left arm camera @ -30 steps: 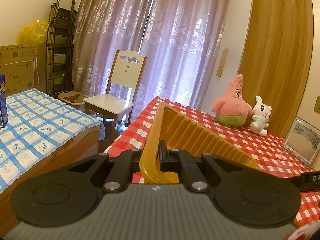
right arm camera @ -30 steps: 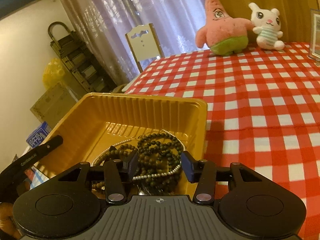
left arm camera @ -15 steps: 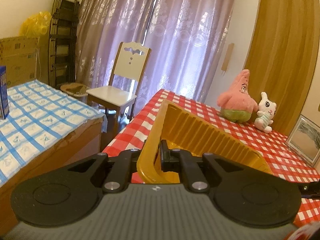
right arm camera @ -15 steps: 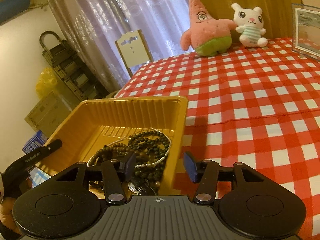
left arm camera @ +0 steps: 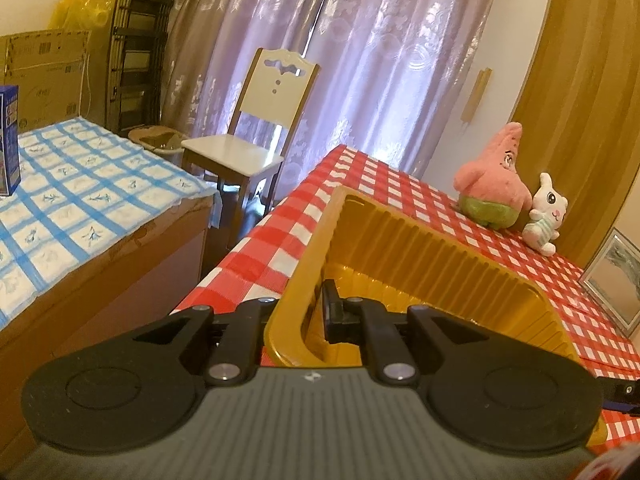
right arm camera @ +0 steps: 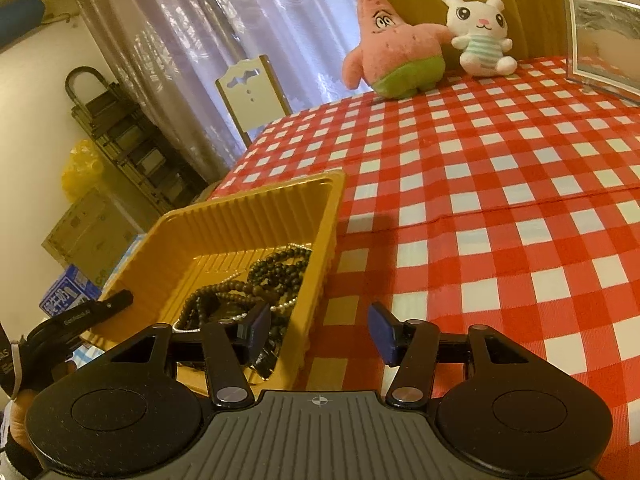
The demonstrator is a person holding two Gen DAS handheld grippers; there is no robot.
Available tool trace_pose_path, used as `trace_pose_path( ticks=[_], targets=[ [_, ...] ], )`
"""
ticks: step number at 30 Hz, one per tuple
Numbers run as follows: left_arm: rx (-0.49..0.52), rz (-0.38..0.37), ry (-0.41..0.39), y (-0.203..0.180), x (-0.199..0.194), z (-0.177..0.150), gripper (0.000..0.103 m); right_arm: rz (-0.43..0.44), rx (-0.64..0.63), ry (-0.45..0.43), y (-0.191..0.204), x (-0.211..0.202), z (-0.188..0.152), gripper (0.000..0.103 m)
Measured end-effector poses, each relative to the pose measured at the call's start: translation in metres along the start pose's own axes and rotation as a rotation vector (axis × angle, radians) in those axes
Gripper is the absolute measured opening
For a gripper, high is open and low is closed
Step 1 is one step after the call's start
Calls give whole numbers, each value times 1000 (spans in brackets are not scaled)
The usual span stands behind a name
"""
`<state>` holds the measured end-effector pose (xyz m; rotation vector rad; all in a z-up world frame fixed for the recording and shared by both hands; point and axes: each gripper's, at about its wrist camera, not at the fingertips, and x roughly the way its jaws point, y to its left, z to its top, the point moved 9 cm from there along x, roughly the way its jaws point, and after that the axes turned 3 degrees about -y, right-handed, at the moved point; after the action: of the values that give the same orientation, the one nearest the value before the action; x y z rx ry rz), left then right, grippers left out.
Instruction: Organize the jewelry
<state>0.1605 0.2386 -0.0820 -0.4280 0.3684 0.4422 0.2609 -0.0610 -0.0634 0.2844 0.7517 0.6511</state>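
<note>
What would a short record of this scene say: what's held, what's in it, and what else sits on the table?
left gripper: shut on the tray's wall
right gripper: open, holds nothing, one finger over the tray
tray contents: bead strings in a heap
table: red checked cloth
far end: pink star plush, white bunny plush, picture frame

yellow tray (right arm camera: 256, 216), red-white checked tablecloth (right arm camera: 500, 184)

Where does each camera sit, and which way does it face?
Left wrist: on the left gripper, shut on the yellow tray wall, facing curtains and chair.
Right wrist: on the open right gripper, over the tray's near corner, facing bead bracelets and checked tablecloth; left gripper's finger visible.
Shared: tray, pink starfish plush.
</note>
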Motion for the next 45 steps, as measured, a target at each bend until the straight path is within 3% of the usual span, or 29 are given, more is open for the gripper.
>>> trace_pose_path(
  ticks=[5, 11, 16, 24, 29, 34, 37, 45],
  targets=[
    [-9, -3, 19, 4, 5, -2, 13, -11, -8, -6, 0, -3, -2, 56],
    [-36, 15, 18, 10, 2, 0, 42, -19, -1, -18, -1, -11, -6, 63],
    [-45, 26, 18, 18, -7, 3, 45, -39, -4, -33, -3, -21, -9, 70],
    [62, 43, -52, 4, -50, 26, 48, -167, -39, -14, -10, -48, -18, 72],
    [196, 25, -73, -32, -83, 36, 59, -212, -89, -54, -9, -76, -27, 72],
    [327, -29, -27, -80, -106, 16, 68, -226, -72, -73, -10, -105, -40, 72],
    [356, -92, 13, -106, -120, -5, 76, -236, -42, -67, -13, -118, -50, 72],
    [404, -201, 162, -142, -143, -70, 77, -245, 2, -48, -21, -144, -80, 72]
  ],
)
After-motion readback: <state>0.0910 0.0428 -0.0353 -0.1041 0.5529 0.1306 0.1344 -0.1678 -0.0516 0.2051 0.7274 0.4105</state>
